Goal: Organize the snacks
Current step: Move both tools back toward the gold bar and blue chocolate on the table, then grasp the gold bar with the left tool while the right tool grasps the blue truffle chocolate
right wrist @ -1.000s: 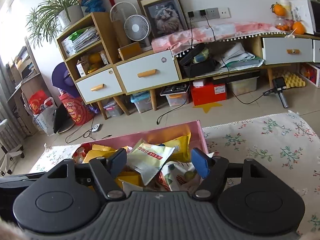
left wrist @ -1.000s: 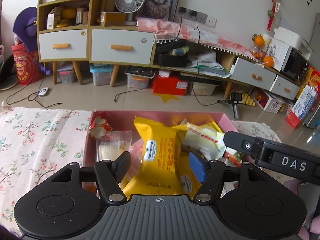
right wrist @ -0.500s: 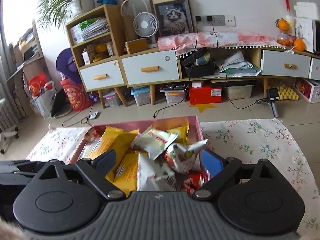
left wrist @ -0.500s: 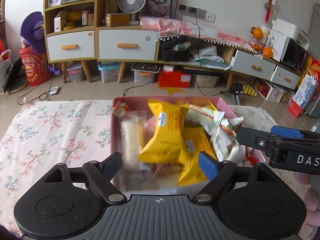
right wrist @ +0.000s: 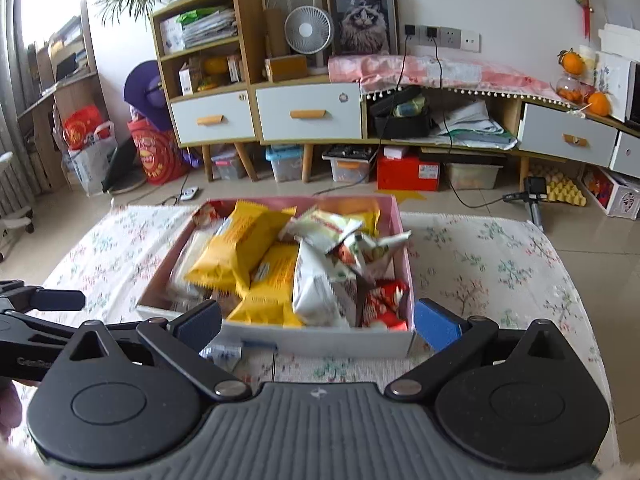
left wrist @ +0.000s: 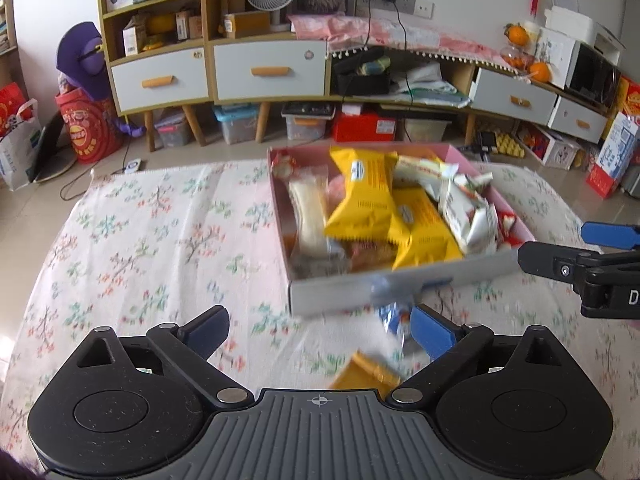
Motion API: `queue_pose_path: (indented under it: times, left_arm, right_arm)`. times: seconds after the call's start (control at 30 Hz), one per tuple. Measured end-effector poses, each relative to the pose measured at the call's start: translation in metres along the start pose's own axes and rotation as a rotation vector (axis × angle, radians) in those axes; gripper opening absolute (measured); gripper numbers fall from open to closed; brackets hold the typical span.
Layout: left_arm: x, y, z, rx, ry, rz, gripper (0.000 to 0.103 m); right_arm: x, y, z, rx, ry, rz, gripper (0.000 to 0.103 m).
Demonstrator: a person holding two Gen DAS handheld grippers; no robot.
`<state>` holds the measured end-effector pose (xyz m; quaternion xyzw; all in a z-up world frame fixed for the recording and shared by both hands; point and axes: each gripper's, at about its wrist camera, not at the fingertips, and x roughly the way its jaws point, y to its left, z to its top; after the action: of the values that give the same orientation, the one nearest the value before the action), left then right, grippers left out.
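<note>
A box with a pink inside and a white front wall [left wrist: 340,296] [right wrist: 344,340] stands on the floral cloth, heaped with yellow packets [left wrist: 362,200] [right wrist: 228,256], white packets [left wrist: 468,216] [right wrist: 316,292] and a red one [right wrist: 384,304]. My left gripper [left wrist: 320,334] hangs before the box's near wall, jaws opening wide, pressing nothing. A blurred blue-white packet [left wrist: 394,320] and an orange one [left wrist: 366,372] lie on the cloth by its right finger. My right gripper [right wrist: 318,328] is at the box's near right corner, jaws opening, pads touching nothing. Each gripper shows at the edge of the other's view.
The floral tablecloth [left wrist: 140,240] [right wrist: 500,272] spreads to both sides of the box. Past the table's far edge are the tiled floor, low cabinets with drawers [right wrist: 308,114], a fan and storage bins. Part of a person's hand [right wrist: 8,408] shows at lower left.
Both grippers have drawn back from over the box towards the near side and widened their jaws. The left one no longer has the yellow packet between its fingers. Loose packets now show before the box.
</note>
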<state>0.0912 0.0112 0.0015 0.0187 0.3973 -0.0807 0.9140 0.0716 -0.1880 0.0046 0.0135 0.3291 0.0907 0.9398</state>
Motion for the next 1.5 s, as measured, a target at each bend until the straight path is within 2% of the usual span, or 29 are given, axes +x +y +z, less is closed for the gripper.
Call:
queue_pose_path:
  times: [0.13,0.3,0.47,0.57,0.7,0.8,0.93,1.03,1.1,1.3,1.5]
  left_arm:
    - [-0.001,0.006,-0.019,0.003,0.014,-0.014,0.099]
    - [0.004,0.008,-0.031,0.077,0.041,-0.011,0.099]
    - [0.008,0.008,-0.042,0.128,0.076,-0.056,0.099]
    - [0.014,0.006,-0.048,0.175,0.111,-0.086,0.095]
    - [0.019,0.008,-0.052,0.196,0.135,-0.103,0.080]
    - [0.023,0.011,-0.053,0.195,0.149,-0.120,0.067]
    - [0.025,0.011,-0.054,0.214,0.149,-0.134,0.060]
    - [0.024,0.010,-0.053,0.222,0.143,-0.138,0.044]
    - [0.023,0.008,-0.051,0.225,0.144,-0.136,0.030]
    - [0.025,0.011,-0.047,0.197,0.142,-0.084,0.027]
    - [0.025,0.028,-0.043,0.104,0.151,-0.036,0.026]
  right_arm:
    - [-0.002,0.006,-0.015,-0.017,0.027,-0.011,0.103]
    - [0.000,0.014,-0.031,-0.073,0.070,0.002,0.103]
    - [0.004,0.020,-0.037,-0.080,0.129,0.014,0.103]
    - [0.007,0.023,-0.040,-0.090,0.173,0.008,0.103]
    - [0.013,0.022,-0.044,-0.071,0.234,-0.023,0.102]
    - [0.016,0.021,-0.046,-0.051,0.258,-0.004,0.101]
    - [0.019,0.021,-0.045,-0.023,0.269,0.031,0.094]
    - [0.024,0.024,-0.044,-0.004,0.289,0.062,0.088]
    - [0.027,0.027,-0.044,-0.002,0.302,0.081,0.087]
    - [0.035,0.044,-0.041,-0.005,0.335,0.119,0.083]
    - [0.043,0.054,-0.036,0.016,0.336,0.135,0.080]
